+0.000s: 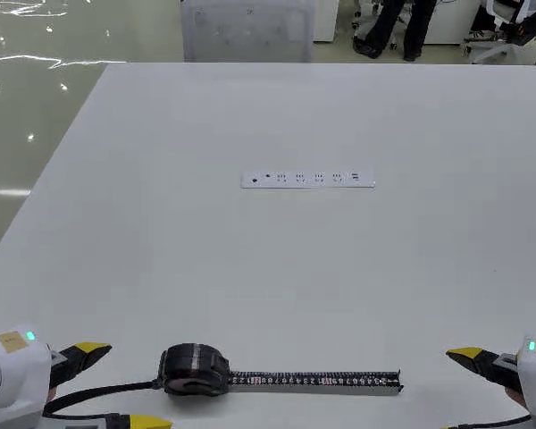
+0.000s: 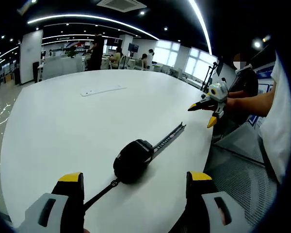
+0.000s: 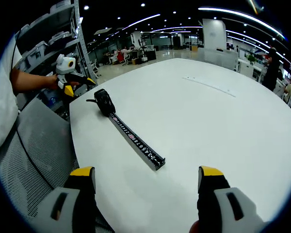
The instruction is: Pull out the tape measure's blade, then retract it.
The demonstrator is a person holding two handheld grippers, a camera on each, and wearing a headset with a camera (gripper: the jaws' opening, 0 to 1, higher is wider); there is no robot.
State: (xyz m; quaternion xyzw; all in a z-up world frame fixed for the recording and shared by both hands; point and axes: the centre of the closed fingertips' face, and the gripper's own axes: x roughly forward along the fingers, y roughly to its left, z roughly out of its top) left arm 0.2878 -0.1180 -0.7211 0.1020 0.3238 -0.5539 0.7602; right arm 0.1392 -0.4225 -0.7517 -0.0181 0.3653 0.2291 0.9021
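A black tape measure (image 1: 193,369) rests near the white bench's (image 1: 295,268) front edge, its marked blade (image 1: 317,382) pulled out flat along that edge.

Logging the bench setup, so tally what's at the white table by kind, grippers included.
Black round-cased tape measure, blade pulled out: 1
White flat power strip: 1
Yellow-tipped two-jaw grippers: 2, left gripper and right gripper
Total: 4
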